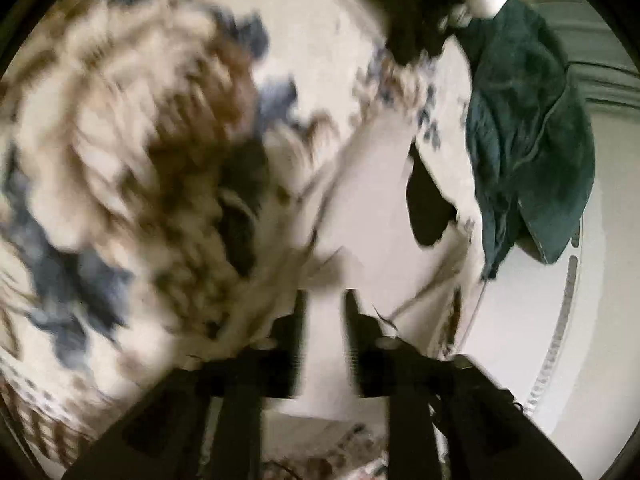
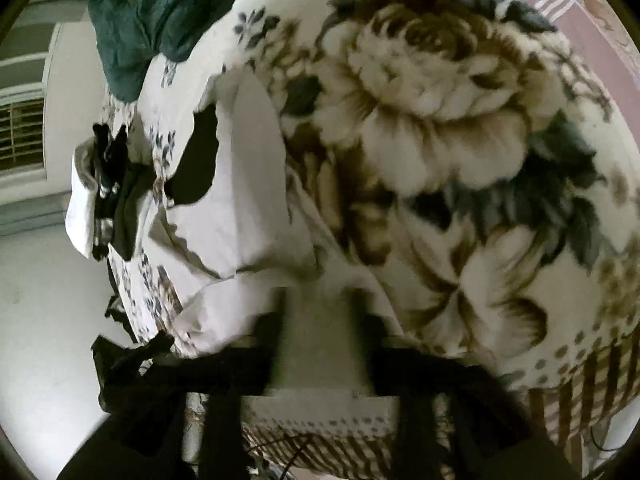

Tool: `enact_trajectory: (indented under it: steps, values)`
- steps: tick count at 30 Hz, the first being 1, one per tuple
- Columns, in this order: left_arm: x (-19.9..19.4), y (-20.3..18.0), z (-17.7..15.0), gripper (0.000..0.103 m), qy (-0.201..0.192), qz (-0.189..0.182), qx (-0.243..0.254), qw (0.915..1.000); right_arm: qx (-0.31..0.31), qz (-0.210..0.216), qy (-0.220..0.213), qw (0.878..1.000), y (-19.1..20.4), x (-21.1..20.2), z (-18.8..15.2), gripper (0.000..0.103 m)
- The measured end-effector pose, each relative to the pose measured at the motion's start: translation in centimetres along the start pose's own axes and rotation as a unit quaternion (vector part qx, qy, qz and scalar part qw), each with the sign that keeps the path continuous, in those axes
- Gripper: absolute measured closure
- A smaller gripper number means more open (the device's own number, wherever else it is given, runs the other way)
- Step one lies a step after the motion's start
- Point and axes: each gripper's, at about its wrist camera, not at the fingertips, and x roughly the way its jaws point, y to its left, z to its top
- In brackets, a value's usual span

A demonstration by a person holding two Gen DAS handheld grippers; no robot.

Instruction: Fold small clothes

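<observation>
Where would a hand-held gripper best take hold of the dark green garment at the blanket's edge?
Probably the dark green garment's hanging lower corner, approached from beyond the floral blanket's edge. That corner dangles free off the blanket, so fingers could close around it without catching the white garment.

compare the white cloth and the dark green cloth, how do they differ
The white cloth is pale and plain; the green cloth is dark teal. The white cloth lies spread in the middle of the floral blanket, between the fingers of both grippers, left and right; the green cloth is bunched at the blanket's edge, away from both. Both are soft fabric on the same blanket.
</observation>
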Motion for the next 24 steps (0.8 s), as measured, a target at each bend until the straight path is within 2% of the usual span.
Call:
enact_trajectory:
  steps: [1, 3, 7, 9, 10, 11, 12, 13, 14, 16, 17, 19, 21, 24]
  values:
    - [-0.3, 0.1, -0.6, 0.04, -0.013, 0.012, 0.007, 0.9998, -0.014, -0.011, -0.008, 1.0, -0.2, -0.7, 0.1, 0.045]
    - [-0.6, 0.8, -0.8, 0.039, -0.034, 0.035, 0.017, 0.9987, -0.042, -0.041, -0.016, 0.998, 0.5, -0.7, -0.6, 0.045]
    - [3.3, -0.4, -0.1, 0.039, -0.006, 0.077, 0.069, 0.9946, -0.042, -0.067, -0.002, 0.997, -0.7, 0.8, -0.6, 0.045]
    - [6.5, -2.5, 0.1, 0.039, 0.017, 0.106, 0.127, 0.986, -0.051, -0.084, 0.008, 0.995, -0.6, 2.8, 0.1, 0.045]
    - [7.6, -3.3, 0.2, 0.042, 0.023, 0.113, 0.147, 0.9824, -0.051, -0.089, 0.015, 0.995, -0.6, 3.5, 0.5, 0.045]
    - [8.7, -4.2, -0.2, 0.048, 0.021, 0.122, 0.173, 0.9771, -0.049, -0.086, 0.019, 0.995, -0.8, 3.7, 1.0, 0.05]
    - [9.3, -4.8, -0.6, 0.09, 0.019, 0.12, 0.193, 0.9737, -0.049, -0.08, 0.015, 0.995, -0.2, 4.2, 0.8, 0.075]
    - [9.6, -5.0, -1.0, 0.097, 0.024, 0.126, 0.204, 0.9705, -0.057, -0.081, 0.01, 0.995, 0.1, 3.8, 1.0, 0.087]
    - [9.6, -5.3, -1.5, 0.097, 0.015, 0.128, 0.215, 0.9681, -0.063, -0.091, 0.008, 0.994, 0.3, 3.8, 0.7, 0.099]
    - [8.6, -5.4, -2.0, 0.098, -0.009, 0.126, 0.226, 0.9659, -0.087, -0.097, -0.01, 0.991, 1.3, 2.4, 0.6, 0.1]
    - [7.8, -5.0, -2.1, 0.098, -0.014, 0.124, 0.219, 0.9676, -0.095, -0.101, -0.017, 0.99, 3.1, 2.9, -0.5, 0.1]
    - [6.0, -3.9, -2.3, 0.098, -0.025, 0.124, 0.206, 0.9703, -0.118, -0.106, -0.034, 0.987, 4.5, 1.2, -0.9, 0.101]
    - [5.8, -3.2, -1.7, 0.098, -0.026, 0.131, 0.193, 0.9721, -0.133, -0.114, -0.05, 0.983, 5.1, -0.3, -0.9, 0.101]
    - [7.1, -2.0, -0.5, 0.097, -0.007, 0.139, 0.169, 0.9758, -0.142, -0.139, -0.064, 0.978, 8.0, 1.1, -1.8, 0.101]
